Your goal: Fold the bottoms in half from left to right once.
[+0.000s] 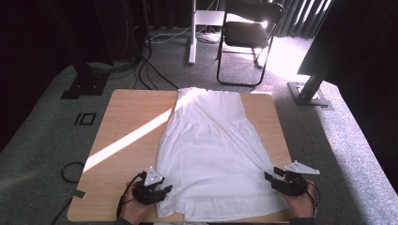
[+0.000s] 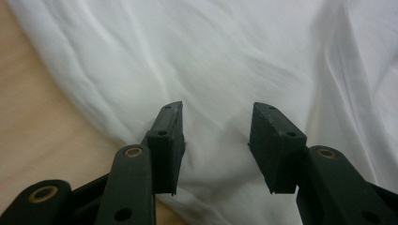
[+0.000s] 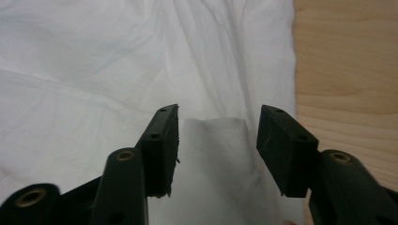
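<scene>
We see a wooden surface [image 1: 126, 122] carrying a white dress [image 1: 211, 154], which lies flat and spread lengthwise, its narrow top at the far edge and its wide hem at the near edge, between our two hands. A band of sunlight crosses the bare wood beyond the left fingers.

Our left gripper [image 1: 159, 189] sits at the dress's near left side edge. In the left gripper view its fingers [image 2: 169, 140] stand apart over the white cloth [image 2: 225, 70], which runs under and ahead of both; bare wood [image 2: 42, 122] shows just outside the left-hand finger. The gap between them is free, and the pads press on nothing.

Our right gripper [image 1: 273, 174] sits at the near right side edge. In the right gripper view its fingers [image 3: 162, 145] also stand apart, and a small raised fold of the cloth [image 3: 213, 140] stands up in the gap between them, clear of both pads. The dress's edge runs just beyond the right-hand finger, with bare wood [image 3: 347, 70] outside it.
</scene>
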Demonstrator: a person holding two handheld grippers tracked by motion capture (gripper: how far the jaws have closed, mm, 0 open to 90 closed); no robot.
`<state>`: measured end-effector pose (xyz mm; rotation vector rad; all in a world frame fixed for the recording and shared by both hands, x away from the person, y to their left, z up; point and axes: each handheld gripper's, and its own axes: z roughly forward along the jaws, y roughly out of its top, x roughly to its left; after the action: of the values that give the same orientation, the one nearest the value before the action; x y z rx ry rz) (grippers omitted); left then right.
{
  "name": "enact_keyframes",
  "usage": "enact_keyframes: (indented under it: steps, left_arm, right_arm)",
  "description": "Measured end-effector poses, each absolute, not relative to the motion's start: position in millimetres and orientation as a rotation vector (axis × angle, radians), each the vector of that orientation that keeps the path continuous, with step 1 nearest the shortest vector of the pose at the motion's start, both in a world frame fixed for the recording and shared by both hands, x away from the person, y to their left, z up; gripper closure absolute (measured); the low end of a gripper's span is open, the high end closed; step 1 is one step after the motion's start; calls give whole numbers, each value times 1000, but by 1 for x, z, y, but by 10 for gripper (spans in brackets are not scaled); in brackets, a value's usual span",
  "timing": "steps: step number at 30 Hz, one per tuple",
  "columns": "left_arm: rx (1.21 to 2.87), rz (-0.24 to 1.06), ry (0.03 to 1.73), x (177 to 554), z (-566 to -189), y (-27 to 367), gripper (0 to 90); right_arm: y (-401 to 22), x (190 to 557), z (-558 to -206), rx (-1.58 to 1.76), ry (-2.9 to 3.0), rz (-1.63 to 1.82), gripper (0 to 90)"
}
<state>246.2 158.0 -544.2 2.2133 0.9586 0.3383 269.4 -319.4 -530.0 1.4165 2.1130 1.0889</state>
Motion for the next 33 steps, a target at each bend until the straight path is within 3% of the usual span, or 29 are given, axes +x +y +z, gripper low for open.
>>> enact_keyframes:
  steps: [1, 2, 4, 11, 13, 17, 22, 27, 32, 33]
  left_arm:
    - [2213, 338, 959, 246, -544, 158, 541]
    - [2255, 313, 901, 239, -548, 153, 528]
    - [2263, 303, 865, 231, -550, 149, 506]
    - [2279, 306, 853, 219, -550, 153, 506]
    - [2289, 316, 840, 217, -550, 154, 505]
    - [2298, 323, 836, 215, -550, 153, 488]
    - [2293, 303, 841, 216, -550, 152, 477]
    - [2227, 280, 874, 226, -544, 158, 476]
    - [2134, 389, 912, 254, -525, 169, 442]
    - [2088, 441, 971, 275, -520, 173, 441]
  right_arm:
    - [-319, 269, -530, 1417, 2113, 1089, 578]
    - [-319, 272, -535, 1433, 2138, 1088, 742]
    - [-322, 269, -538, 1443, 2140, 1086, 836]
    - [-357, 240, -532, 1499, 2044, 1136, 867]
    - [-372, 229, -532, 1517, 2021, 1157, 857]
    - [-402, 208, -533, 1582, 1937, 1162, 701]
    - [-401, 209, -527, 1577, 1911, 1218, 612]
    - [-357, 244, -527, 1470, 2021, 1217, 578]
    - [-322, 287, -526, 1381, 2088, 1162, 541]
    - [-314, 297, -525, 1366, 2103, 1159, 528]
